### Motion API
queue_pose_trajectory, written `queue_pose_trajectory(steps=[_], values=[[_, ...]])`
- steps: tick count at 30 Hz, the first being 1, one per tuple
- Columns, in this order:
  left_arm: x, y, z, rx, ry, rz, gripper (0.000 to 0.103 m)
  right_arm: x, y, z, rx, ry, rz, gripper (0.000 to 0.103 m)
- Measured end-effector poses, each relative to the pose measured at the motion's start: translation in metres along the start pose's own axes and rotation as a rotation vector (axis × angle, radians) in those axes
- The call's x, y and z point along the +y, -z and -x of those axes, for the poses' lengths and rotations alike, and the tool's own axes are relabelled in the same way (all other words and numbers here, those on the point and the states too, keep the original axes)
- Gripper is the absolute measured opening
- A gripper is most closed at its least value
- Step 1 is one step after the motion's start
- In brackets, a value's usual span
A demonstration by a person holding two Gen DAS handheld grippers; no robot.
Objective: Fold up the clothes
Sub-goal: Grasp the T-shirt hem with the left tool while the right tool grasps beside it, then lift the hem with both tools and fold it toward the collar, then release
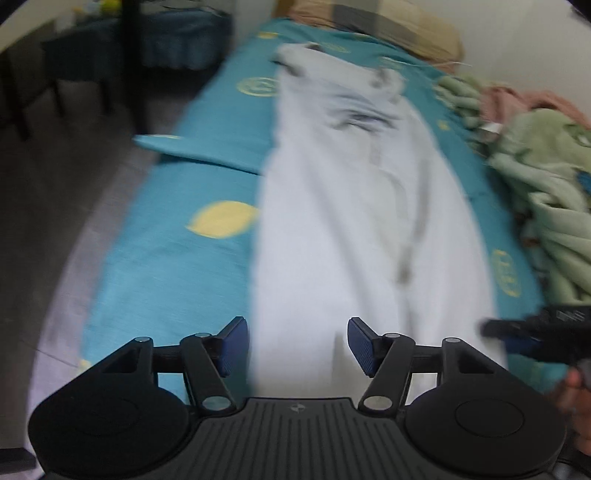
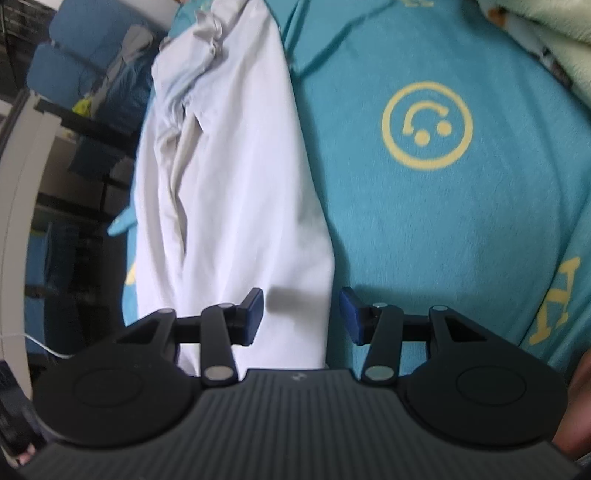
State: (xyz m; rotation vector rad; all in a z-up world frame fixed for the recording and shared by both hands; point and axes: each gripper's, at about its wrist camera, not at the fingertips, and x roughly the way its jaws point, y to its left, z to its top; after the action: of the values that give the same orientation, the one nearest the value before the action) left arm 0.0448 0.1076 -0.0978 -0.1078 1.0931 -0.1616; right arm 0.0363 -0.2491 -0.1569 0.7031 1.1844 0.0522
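Note:
A white garment (image 1: 354, 221) lies stretched lengthwise on a teal bed sheet (image 1: 177, 266), folded into a long narrow strip. My left gripper (image 1: 297, 345) is open and empty over the garment's near end. In the right wrist view the same white garment (image 2: 229, 192) runs up the left side. My right gripper (image 2: 301, 314) is open and empty, its jaws straddling the garment's near right edge. The right gripper also shows at the right edge of the left wrist view (image 1: 535, 328). The left wrist view is blurred.
The teal sheet (image 2: 461, 229) has yellow smiley and lemon prints. A crumpled green blanket (image 1: 546, 192) and pink cloth (image 1: 517, 99) lie along the bed's right side. A beige pillow (image 1: 399, 26) sits at the far end. The floor and dark furniture (image 1: 74, 74) are left of the bed.

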Motion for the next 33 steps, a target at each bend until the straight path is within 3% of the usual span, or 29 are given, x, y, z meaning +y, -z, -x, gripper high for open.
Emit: queue_pose_trajectory(steps=[4, 6, 13, 22, 24, 28, 31, 33], values=[[0.027, -0.001, -0.021, 0.111, 0.044, 0.139, 0.063, 0.006, 0.006, -0.009, 0.057, -0.020, 0.027, 0.049], [0.025, 0.002, -0.024, 0.124, 0.013, 0.124, 0.063, 0.010, 0.012, -0.012, 0.083, -0.026, 0.048, 0.049], [0.011, 0.015, -0.025, 0.234, 0.158, 0.054, 0.062, 0.021, 0.029, -0.013, 0.074, 0.020, 0.108, 0.048], [0.000, 0.025, -0.023, 0.357, 0.217, -0.016, 0.060, 0.030, 0.049, -0.010, 0.073, 0.040, 0.175, 0.047], [-0.003, 0.028, -0.020, 0.370, 0.221, -0.036, 0.051, 0.033, 0.052, -0.011, 0.080, 0.048, 0.196, 0.040], [-0.010, 0.035, -0.016, 0.387, 0.224, -0.064, 0.040, 0.038, 0.056, -0.012, 0.089, 0.068, 0.242, 0.016], [-0.016, 0.039, -0.014, 0.395, 0.209, -0.091, 0.019, 0.043, 0.059, -0.012, 0.084, 0.080, 0.276, 0.011], [-0.019, 0.040, -0.012, 0.394, 0.209, -0.104, 0.012, 0.044, 0.060, -0.009, 0.072, 0.085, 0.286, 0.010]])
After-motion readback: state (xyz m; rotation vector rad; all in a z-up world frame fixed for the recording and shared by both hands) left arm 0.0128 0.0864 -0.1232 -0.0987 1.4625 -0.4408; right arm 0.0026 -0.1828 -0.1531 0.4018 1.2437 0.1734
